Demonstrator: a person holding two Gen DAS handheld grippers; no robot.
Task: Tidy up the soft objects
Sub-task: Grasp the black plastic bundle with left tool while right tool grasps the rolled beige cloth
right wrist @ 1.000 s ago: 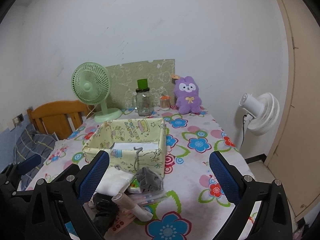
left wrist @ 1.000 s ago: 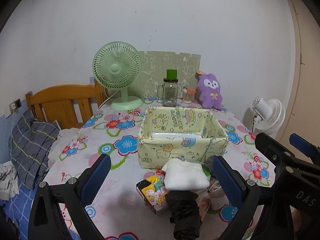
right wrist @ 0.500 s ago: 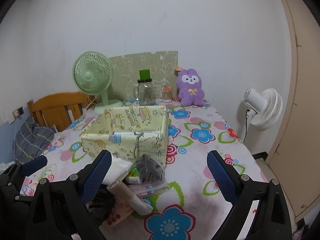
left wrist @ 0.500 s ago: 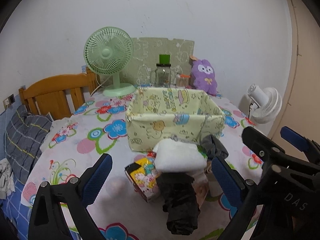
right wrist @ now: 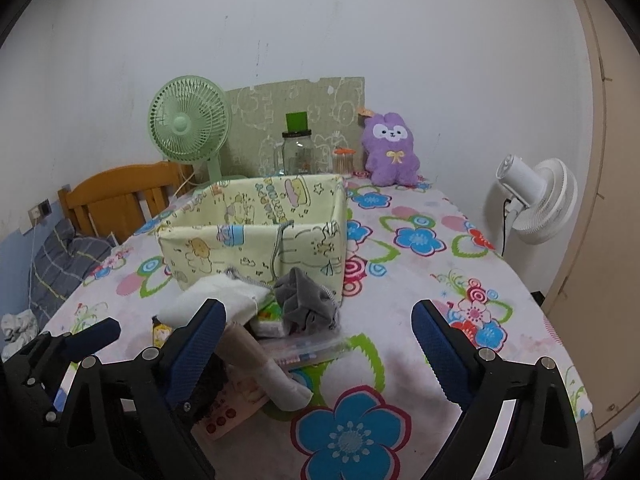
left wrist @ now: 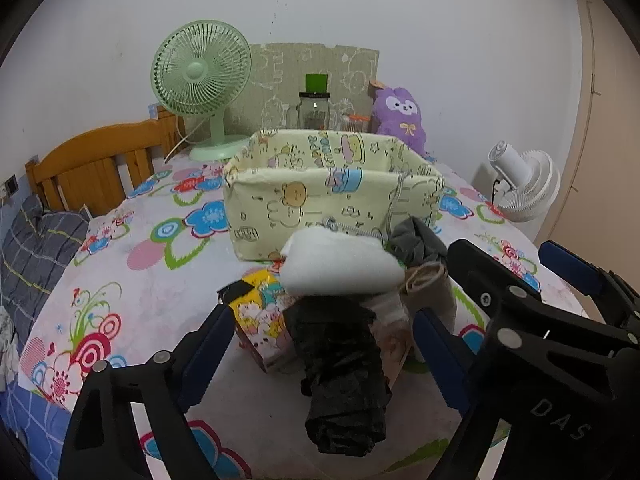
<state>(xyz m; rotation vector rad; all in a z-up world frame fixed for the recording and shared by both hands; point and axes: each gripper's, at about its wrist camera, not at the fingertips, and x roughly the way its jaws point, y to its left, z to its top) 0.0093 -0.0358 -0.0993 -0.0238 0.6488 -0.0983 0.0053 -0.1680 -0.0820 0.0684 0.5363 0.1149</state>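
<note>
- The soft things sit in a pile on the table (left wrist: 168, 292), just in front of the yellow cloth box (left wrist: 320, 196). I think they wait there to go in the box.
- A white folded cloth (left wrist: 340, 264) lies on top, so it is easy to take first.
- A black bundle (left wrist: 340, 368) lies closest to me, and a gray pouch (right wrist: 304, 300) leans by the box.
- My left gripper (left wrist: 320, 352) has its jaws wide, one on each side of the black bundle, holding nothing.
- My right gripper (right wrist: 320, 344) is wide too and holds nothing.
- The green fan (right wrist: 190, 128) and purple bunny (right wrist: 390, 152) stand far back.
</note>
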